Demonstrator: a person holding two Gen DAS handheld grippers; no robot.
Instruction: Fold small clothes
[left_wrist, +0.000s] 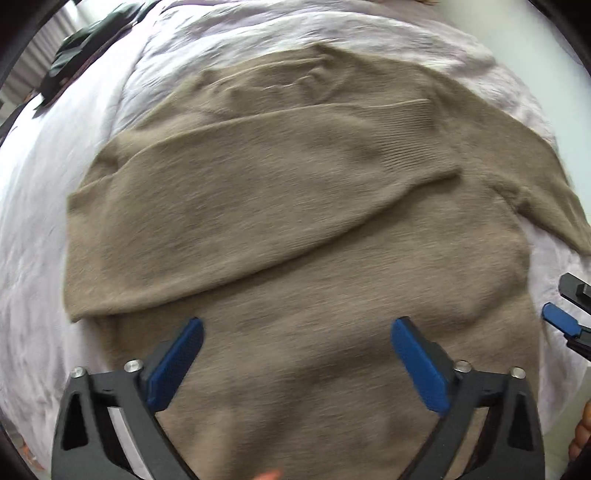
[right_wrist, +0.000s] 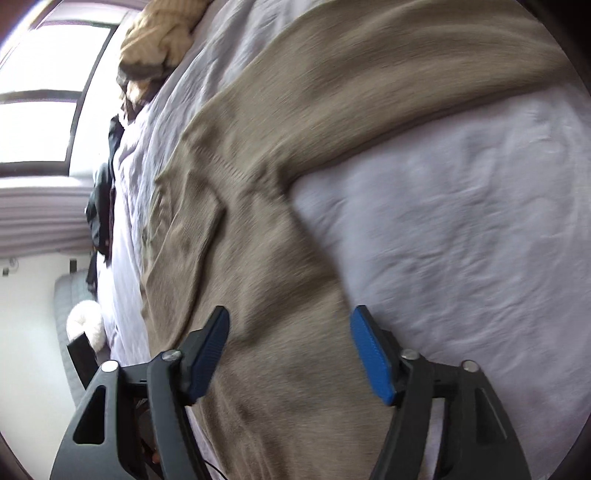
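No readable text in either view.

The sweater (left_wrist: 295, 229), the sheet (right_wrist: 461, 229) and the blue pads (left_wrist: 177, 365) of the jaws carry no letters, numbers, labels or brand marks that can be made out; motion blur softens both views.
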